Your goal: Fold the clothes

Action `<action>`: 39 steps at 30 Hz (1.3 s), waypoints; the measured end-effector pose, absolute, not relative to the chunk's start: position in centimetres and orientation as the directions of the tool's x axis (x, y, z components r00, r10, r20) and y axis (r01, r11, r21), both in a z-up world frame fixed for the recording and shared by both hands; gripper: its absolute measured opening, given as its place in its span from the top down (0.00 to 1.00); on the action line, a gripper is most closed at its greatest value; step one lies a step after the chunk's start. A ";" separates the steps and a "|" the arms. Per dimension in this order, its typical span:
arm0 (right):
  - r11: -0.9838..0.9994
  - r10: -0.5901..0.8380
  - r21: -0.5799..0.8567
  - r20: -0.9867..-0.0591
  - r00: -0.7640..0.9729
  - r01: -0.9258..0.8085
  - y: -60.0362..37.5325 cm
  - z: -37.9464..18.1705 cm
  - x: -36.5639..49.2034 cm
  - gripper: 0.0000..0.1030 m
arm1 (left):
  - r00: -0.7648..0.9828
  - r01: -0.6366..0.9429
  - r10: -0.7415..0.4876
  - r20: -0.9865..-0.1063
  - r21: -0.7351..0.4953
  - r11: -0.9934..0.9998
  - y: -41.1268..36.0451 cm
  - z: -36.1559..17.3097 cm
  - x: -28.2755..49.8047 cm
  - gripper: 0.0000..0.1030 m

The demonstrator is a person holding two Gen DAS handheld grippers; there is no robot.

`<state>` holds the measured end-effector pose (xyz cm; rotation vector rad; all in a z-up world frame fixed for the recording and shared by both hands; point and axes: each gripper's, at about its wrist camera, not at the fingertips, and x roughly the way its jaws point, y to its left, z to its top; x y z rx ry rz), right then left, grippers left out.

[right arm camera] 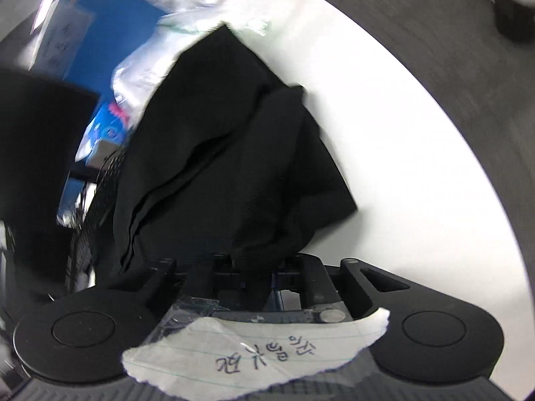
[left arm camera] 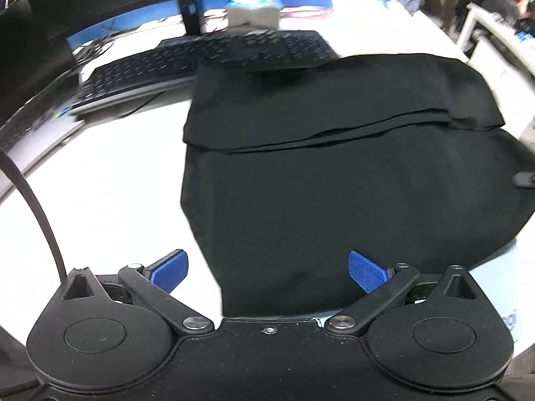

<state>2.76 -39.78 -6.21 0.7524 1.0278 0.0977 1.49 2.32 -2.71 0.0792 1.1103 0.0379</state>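
the black garment (left arm camera: 334,173) lies on the white desk (left arm camera: 110,180), partly folded, one flap doubled across its far part, and its far edge touches or overlaps the near edge of the keyboard (left arm camera: 207,60). we take the garment as our landmark. at its near edge our left gripper (left arm camera: 267,272) hangs with its two blue pads (left arm camera: 169,272) spread wide, one off the cloth's left edge and one over the cloth, gripping nothing. at its right side our right gripper (right arm camera: 254,264) has its jaws drawn together on a bunch of the same cloth, which rises gathered from between them. we judge the step in hand to be pinching the near corners for the next fold; to do it well we should seat the left pads on the near left corner, take every layer at once, then lift both corners evenly so the fold lands square. we count one garment, two grippers, one keyboard, and one scrap of lined paper (right arm camera: 254,351) taped to the right gripper.
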 end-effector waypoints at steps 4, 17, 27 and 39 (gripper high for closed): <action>0.841 0.388 0.534 -0.706 0.592 0.085 -38.1 -1.0 2.2 0.91 | 0.425 -0.089 0.107 -0.899 0.076 0.993 4.9 -1.4 1.5 0.02; 0.602 0.705 0.462 -0.690 0.163 -0.651 -5.5 2.6 8.8 0.92 | 0.428 -0.016 -0.083 -0.900 -0.100 0.995 12.9 0.1 -3.5 0.02; 0.768 0.613 0.514 -0.763 0.204 -0.383 -9.9 0.9 2.7 0.30 | 0.452 0.079 -0.175 -0.875 -0.156 0.985 16.0 0.3 -1.9 0.02; 0.900 0.430 0.414 -0.790 0.438 -0.137 -18.2 4.0 -2.7 0.00 | 0.540 0.278 -0.142 -0.830 0.016 0.960 10.9 -1.4 -0.8 0.02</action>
